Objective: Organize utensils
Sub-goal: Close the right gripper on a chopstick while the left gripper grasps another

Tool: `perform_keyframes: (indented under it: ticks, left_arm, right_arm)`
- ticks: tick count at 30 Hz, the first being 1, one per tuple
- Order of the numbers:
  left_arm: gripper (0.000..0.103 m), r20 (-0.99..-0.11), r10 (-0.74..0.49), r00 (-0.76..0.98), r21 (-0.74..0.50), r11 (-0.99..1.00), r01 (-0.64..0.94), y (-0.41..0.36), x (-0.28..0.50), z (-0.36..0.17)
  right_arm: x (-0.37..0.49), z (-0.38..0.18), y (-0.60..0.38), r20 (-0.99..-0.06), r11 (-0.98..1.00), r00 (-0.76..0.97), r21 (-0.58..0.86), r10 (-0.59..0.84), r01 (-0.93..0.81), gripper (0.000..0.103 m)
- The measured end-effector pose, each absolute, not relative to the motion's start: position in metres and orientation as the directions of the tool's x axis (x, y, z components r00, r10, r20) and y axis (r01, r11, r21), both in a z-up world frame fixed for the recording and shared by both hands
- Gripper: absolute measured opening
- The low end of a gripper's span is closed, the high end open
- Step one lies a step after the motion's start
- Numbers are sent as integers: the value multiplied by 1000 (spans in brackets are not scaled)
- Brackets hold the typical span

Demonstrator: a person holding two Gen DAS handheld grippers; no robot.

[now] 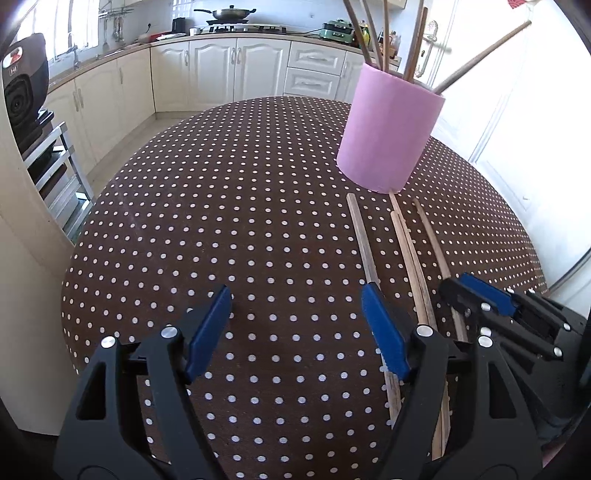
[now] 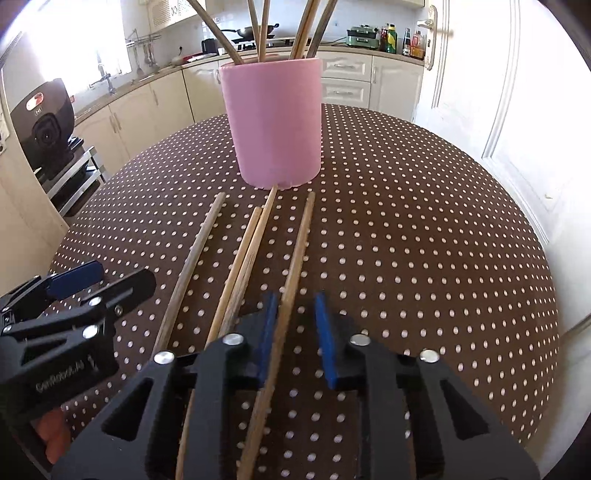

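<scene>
Nearest you in the right wrist view, your right gripper (image 2: 295,301) has its blue pads standing apart, not pinching. A long light-brown wooden chopstick (image 2: 295,258) runs up between them, lying along the left pad with a clear gap to the right pad. Three more loose wooden chopsticks (image 2: 240,266) lie just left of it on the round table in a brown white-dotted cloth (image 2: 406,240). The right half of that cloth is bare out to its curved edge.

In the left wrist view, your left gripper (image 1: 295,295) is spread wide over bare cloth, and its right pad overlaps the leftmost loose chopstick. Only this view shows the open cloth running to the table's left edge.

Farther up, centre frame in the right view, stands the pink cylindrical holder (image 2: 275,122), with upright chopsticks (image 2: 258,33) in it. The middle loose stick's tip reaches its base.
</scene>
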State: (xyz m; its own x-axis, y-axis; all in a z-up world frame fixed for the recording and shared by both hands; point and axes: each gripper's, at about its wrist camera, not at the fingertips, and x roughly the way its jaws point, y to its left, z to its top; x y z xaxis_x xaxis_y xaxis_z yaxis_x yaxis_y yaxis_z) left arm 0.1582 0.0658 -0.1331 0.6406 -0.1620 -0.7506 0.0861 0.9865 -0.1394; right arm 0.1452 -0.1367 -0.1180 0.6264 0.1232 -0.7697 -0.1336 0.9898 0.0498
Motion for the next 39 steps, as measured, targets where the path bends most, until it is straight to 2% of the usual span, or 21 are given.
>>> perform_keyframes:
  ticks: [9, 15, 16, 18, 20, 22, 23, 25, 31, 39]
  left_arm:
    - [76, -767, -160, 622, -121, 987, 104, 42, 162, -131]
    - [74, -775, -88, 626, -71, 996, 52, 22, 167, -134]
    - [71, -775, -64, 629, -44, 998, 48, 18, 168, -134]
    - [57, -774, -43, 631, -17, 999, 48, 8, 172, -133]
    - [51, -773, -33, 634, -9, 999, 40, 3, 174, -133]
    - [38, -769, -18, 639, -10, 1000, 16, 1, 173, -132]
    - [28, -767, -17, 641, -10, 1000, 15, -1, 173, -132]
    - [15, -765, -56, 641, -32, 998, 48, -1, 171, -132]
    - [7, -773, -134, 620, -69, 989, 128, 1, 168, -130]
    - [7, -783, -159, 602, -53, 980, 190, 16, 160, -128]
  right_arm:
    - [140, -116, -155, -762, 982, 621, 109, 183, -156, 5]
    - [138, -115, -162, -760, 980, 618, 134, 199, -150, 5]
    - [138, -115, -164, -760, 979, 618, 139, 201, -147, 5]
    - [140, -115, -164, -760, 980, 619, 142, 200, -143, 5]
    - [141, -114, -165, -763, 981, 616, 143, 196, -134, 6]
    - [143, -114, -164, -768, 982, 612, 142, 188, -123, 6]
    - [143, -114, -163, -769, 983, 612, 140, 183, -118, 6]
    - [145, -113, -162, -769, 984, 614, 136, 177, -113, 7]
    - [152, -113, -162, -769, 984, 613, 142, 179, -110, 8]
    - [145, -113, -171, -771, 978, 603, 173, 206, -114, 6]
